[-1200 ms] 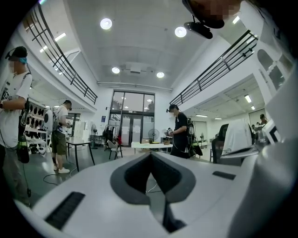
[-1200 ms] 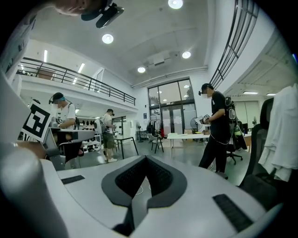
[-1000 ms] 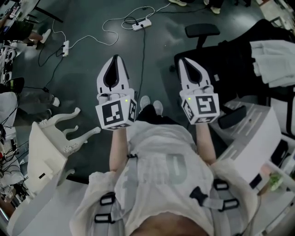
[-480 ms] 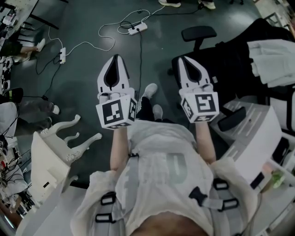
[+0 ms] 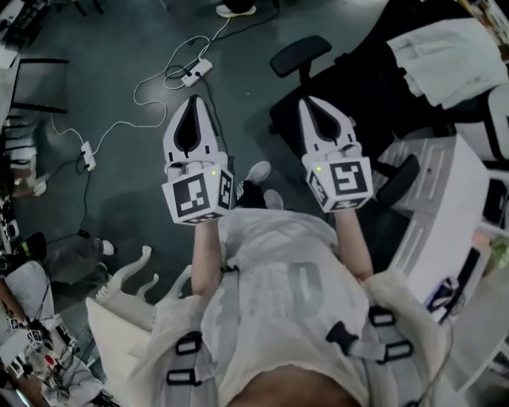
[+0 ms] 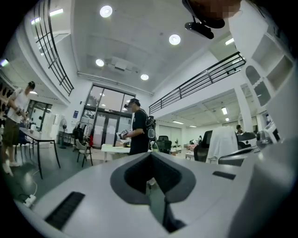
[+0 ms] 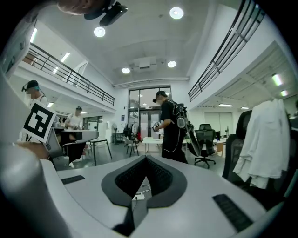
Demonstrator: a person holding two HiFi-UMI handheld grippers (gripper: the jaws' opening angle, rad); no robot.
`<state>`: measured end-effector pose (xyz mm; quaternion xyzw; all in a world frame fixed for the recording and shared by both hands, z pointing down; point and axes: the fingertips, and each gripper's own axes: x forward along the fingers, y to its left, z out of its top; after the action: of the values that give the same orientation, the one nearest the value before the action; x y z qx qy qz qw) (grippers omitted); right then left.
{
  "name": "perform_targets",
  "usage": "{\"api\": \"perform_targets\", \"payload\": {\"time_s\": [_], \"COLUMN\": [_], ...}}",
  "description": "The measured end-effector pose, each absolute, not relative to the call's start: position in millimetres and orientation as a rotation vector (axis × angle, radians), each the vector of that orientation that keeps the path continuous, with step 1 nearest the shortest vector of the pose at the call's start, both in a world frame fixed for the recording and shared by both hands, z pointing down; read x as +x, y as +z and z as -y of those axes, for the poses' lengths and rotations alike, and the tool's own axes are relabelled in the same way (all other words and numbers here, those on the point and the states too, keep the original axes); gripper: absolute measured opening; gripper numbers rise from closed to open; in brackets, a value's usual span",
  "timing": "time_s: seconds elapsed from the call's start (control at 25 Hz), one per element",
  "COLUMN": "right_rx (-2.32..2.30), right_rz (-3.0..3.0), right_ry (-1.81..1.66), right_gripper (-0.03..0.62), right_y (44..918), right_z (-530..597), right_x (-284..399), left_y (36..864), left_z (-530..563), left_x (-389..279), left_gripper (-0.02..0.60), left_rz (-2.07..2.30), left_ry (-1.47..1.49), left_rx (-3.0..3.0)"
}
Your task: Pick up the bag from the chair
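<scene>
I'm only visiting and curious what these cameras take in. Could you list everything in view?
Office chair: one, black, upper right of head view.
Garment: one, white, draped on that chair.
Power strips: two, white, on the floor, upper left.
Cabinet: one, white, right.
Carved-leg furniture: one, white, lower left.
Person: one, in black, standing ahead.
Left gripper: one, white, left, shut, empty.
Right gripper: one, white, right, shut, empty.

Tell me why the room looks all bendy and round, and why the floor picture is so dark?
Left gripper view: the wide lens bends the balcony railing into a curve and leaves the corners black, and the ceiling lights glare white. Right gripper view: same bulge and black corners. Head view: dim, with a dark floor; only the white left gripper and right gripper look bright.
</scene>
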<state>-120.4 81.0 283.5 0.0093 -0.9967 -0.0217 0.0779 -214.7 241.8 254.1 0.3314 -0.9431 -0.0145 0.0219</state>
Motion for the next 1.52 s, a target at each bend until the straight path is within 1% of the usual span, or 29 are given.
{"api": "perform_targets", "payload": {"time_s": [0.16,0.36,0.6,0.92,1.16,1.52], "right_rx": [0.276,0.626,1.040,1.437,1.587,1.636], "right_rz": [2.987,2.944,2.830,2.678,2.591,2.598], "right_ry": [-0.072,-0.039,-0.007,0.036,0.056,0.063], "right_gripper": [0.005,0.005,0.005,0.005,0.005,0.005], "right_y": [274,267,263,267,274,273], "right_z": [-34,22,67,82,77,90], "right_x": [-110,-77,-17,46,66,92], "left_y": [249,247,246,245,248,247], "left_z": [-180,-102,-20,35,49,69], "left_x": [-230,-231,-209,-172,-161,-135], "left_gripper": [0.006,0.006,0.006,0.006,0.006,0.006], "left_rz": [2.847,2.708,2.501,2.282,2.195,2.180], "left_ry": [-0.026,-0.017,-0.010,0.013,0.011,-0.018], "left_rx": [1.250,1.518,1.833,2.112,2.198,2.254]}}
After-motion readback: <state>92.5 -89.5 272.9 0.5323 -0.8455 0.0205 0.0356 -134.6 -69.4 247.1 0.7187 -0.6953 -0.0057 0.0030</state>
